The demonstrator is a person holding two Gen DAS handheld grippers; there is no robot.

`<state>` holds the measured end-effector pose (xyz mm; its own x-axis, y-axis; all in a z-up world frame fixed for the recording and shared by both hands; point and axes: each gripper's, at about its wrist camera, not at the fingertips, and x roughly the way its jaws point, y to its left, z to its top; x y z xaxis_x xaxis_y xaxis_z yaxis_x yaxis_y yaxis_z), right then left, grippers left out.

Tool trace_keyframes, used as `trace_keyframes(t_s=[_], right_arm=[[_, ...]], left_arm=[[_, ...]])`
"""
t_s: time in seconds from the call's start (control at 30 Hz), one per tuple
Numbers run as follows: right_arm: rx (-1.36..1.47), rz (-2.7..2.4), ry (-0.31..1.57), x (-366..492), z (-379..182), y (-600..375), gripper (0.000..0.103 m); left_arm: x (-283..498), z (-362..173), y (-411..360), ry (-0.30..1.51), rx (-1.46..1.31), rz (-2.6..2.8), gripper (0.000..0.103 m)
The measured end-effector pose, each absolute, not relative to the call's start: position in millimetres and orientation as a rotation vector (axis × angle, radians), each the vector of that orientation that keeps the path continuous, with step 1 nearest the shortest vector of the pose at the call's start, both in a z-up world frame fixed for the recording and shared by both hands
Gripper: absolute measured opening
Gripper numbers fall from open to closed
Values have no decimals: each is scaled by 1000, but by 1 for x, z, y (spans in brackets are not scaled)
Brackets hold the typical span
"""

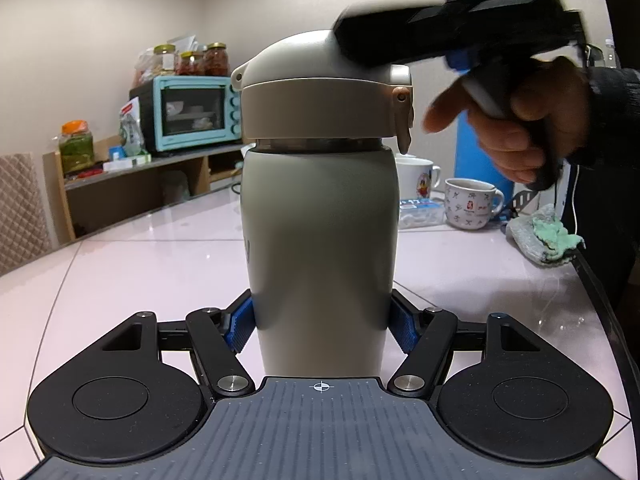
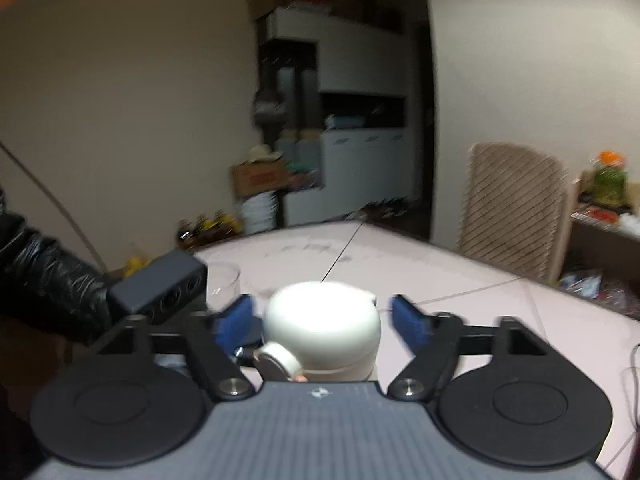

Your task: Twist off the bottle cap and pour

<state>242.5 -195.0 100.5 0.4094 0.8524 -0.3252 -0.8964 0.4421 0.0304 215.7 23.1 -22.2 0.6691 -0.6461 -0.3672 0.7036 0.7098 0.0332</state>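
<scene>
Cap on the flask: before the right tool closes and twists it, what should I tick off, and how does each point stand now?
1. Left tool clamps the flask body: ok.
2. Flask upright on the table: ok.
3. Cap between the right tool's fingers: ok, gaps both sides.
4. Right tool shut on cap: not ok, open.
5. Cap seated on the flask: ok; a metal ring shows beneath it.
6. Glass in reach for pouring: cannot tell, blurred.

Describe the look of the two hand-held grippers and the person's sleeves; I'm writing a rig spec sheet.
Left hand-held gripper: black linkage arms, blue ribbed pads, round black discs, a grey ribbed deck with a crosshair mark. Right hand-held gripper matches; the left wrist view shows its black body and grey trigger handle in a bare hand. Sleeve: shiny black.
</scene>
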Motion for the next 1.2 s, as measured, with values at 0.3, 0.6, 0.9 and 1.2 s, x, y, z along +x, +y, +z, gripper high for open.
trace_keyframes(t_s=[0.3, 0.6, 0.9, 1.2], right_arm=[[-118, 661, 258, 173, 95, -161, 91], [-99, 455, 273, 167, 70, -128, 84], [-102, 421, 272, 172, 68, -115, 65], [-119, 590, 282, 184, 74, -143, 64]], left_arm=[[213, -19, 18, 364, 179, -721, 72], [211, -17, 16, 375, 175, -688, 72], [211, -18, 17, 374, 171, -686, 72], [211, -19, 21, 361, 171, -706, 72]])
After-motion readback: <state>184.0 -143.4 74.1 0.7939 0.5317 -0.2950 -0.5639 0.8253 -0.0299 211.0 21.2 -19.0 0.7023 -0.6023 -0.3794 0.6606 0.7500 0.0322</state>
